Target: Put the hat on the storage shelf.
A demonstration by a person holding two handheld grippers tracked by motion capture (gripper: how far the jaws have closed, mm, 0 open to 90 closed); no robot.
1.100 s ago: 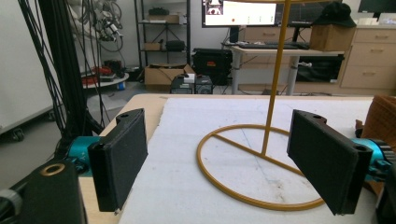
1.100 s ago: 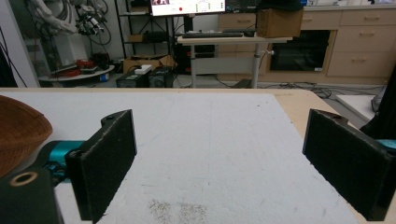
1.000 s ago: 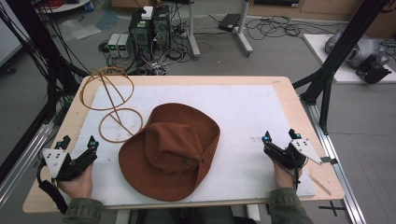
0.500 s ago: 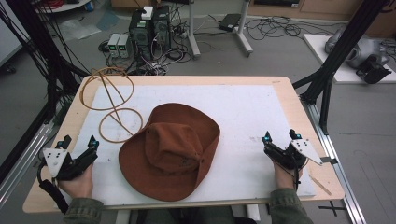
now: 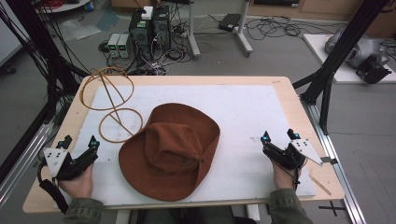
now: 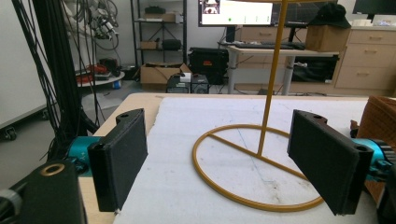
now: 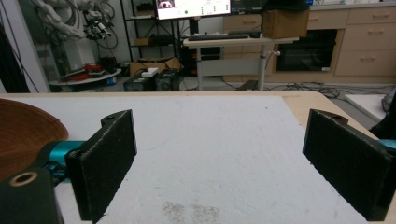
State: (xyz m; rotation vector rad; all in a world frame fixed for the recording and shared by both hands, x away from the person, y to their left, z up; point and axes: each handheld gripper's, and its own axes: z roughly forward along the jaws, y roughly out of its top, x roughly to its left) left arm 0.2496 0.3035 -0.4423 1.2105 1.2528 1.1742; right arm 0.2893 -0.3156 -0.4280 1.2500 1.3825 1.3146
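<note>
I see a brown hat (image 5: 170, 151) lying crown-up on the white mat (image 5: 247, 112), about mid-table and toward the near edge. Its brim reaches almost to the mat's front edge. Both grippers are apart from the hat, one on each side.

My left gripper (image 5: 79, 150) sits at the near-left corner, held in a hand (image 5: 77, 183), jaws spread wide, nothing between them. In the left gripper view the left gripper (image 6: 224, 163) looks past its two black pads at the stand (image 6: 261, 154), whose gold ring base lies flat on the mat just ahead, with its thin post rising out of the top of the frame. The hat (image 6: 380, 116) edges in at the right of that view, beside the right pad.

From the high view the stand (image 5: 112, 107) is at the far-left part of the mat, the base ring touching or just beside the hat brim; I cannot tell which. An upper wire ring tilts over the table's left-far corner.

My right gripper (image 5: 279, 141) rests at the near-right of the mat, also held in a hand (image 5: 282, 175), jaws wide apart and empty. In the right gripper view the right gripper (image 7: 219, 154) faces bare mat, with the hat (image 7: 23, 130) brim at the left edge, near the left pad.

The table (image 5: 289, 88) is light wood, mat covering most of it.
</note>
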